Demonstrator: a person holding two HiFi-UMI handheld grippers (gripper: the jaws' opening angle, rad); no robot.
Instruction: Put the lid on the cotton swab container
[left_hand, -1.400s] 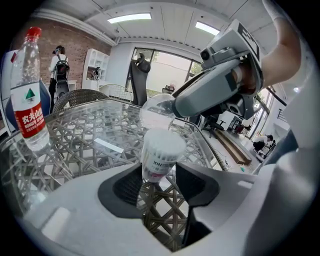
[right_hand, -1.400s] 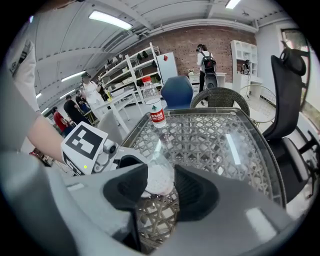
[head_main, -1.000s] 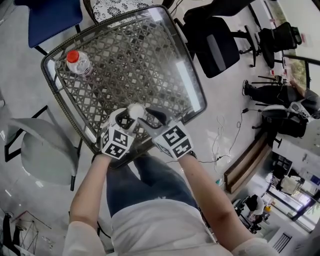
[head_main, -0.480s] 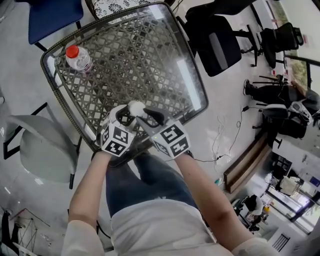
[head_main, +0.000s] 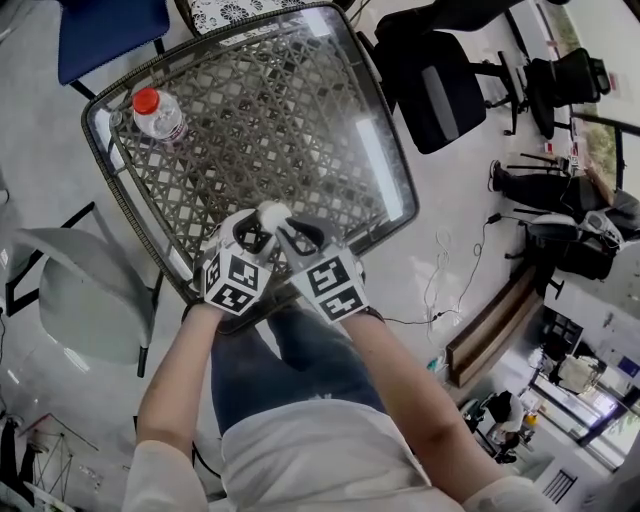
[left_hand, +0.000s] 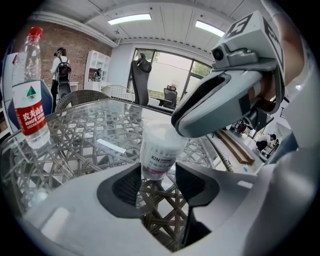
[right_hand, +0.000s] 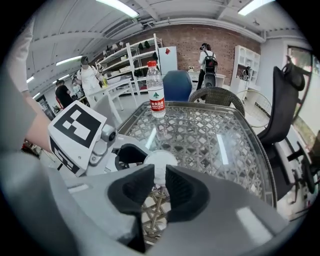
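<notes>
At table (head_main: 300, 130) edge: left gripper (left_hand: 159, 170) clamps container (left_hand: 161, 147) upright by base; right gripper (right_hand: 159, 182), jaws just closing, pinches lid (right_hand: 160, 160) straight above it, so push goes down imo.

The worktop (head_main: 300, 120) is clear glass over a dark brown woven lattice of crossed diamonds, with a dark braided rim. At its far left corner the bottle (head_main: 157, 115) is clear, with a red cap and a red-and-white label bearing a green triangle. At its near edge the container (left_hand: 160, 150) is cloudy white, its label white with a purple band. The left gripper (left_hand: 159, 177) has a pale grey shell, black ribbed pads and a white cube with black square markers. Beyond the worktop's far side is a blue chair (head_main: 110, 35), right of it a black chair (head_main: 435, 85), left of it a grey chair (head_main: 85, 300). Below its near edge are blue jeans (head_main: 270, 370).
</notes>
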